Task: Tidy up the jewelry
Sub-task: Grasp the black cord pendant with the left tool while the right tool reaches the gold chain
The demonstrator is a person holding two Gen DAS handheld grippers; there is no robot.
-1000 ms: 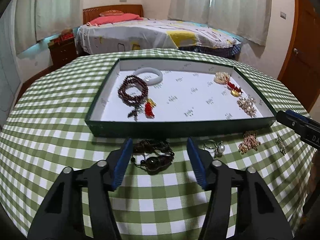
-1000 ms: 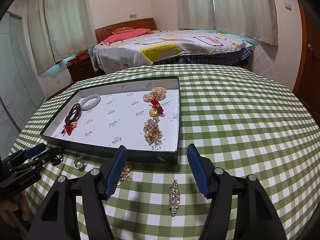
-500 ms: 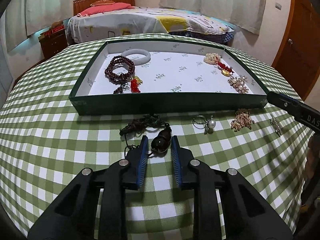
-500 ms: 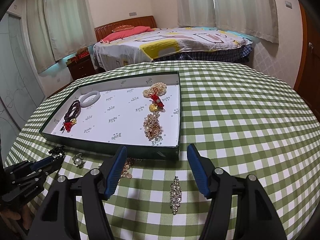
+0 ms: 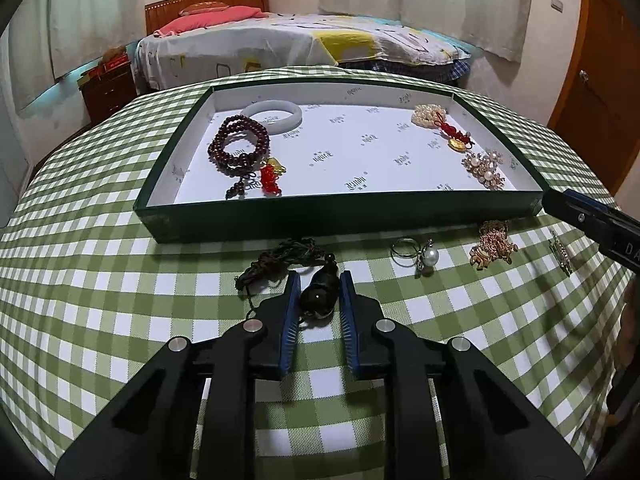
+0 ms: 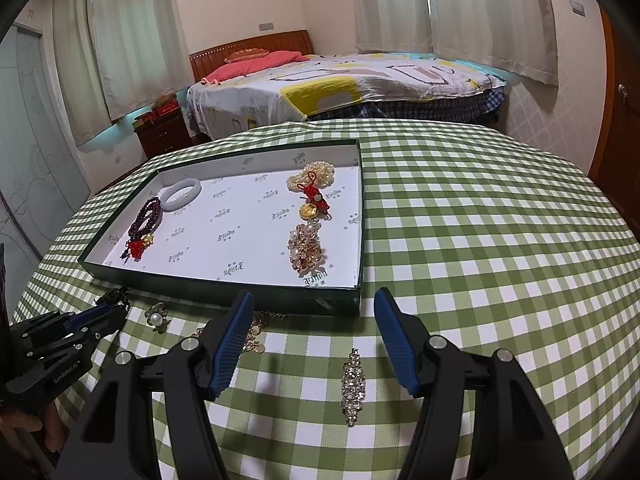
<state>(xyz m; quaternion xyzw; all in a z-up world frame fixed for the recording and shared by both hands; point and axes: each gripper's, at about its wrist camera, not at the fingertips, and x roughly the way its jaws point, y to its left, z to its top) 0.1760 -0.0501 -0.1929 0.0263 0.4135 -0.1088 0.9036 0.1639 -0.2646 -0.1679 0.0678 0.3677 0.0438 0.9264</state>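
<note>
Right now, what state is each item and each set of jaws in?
Left gripper: jaws shut on the dark oval bead pendant with black cord.
Right gripper: jaws open, holding nothing.
Green shallow box: open, four jewelry pieces inside.
Rhinestone bar brooch: flat on the cloth, outside the box.
Pearl ring: on the cloth, outside the box.

Woven cloth tablecloth (image 5: 120,320) in matt green check, glossy dark bead pendant (image 5: 319,295) on braided cord, matt printed paper lining in cardboard tray (image 5: 320,216), smooth milky bangle (image 5: 273,117), faceted sparkling brooch (image 6: 353,385), ribbed blue plastic-looking pads (image 6: 234,334), varnished wood headboard (image 6: 250,45)
</note>
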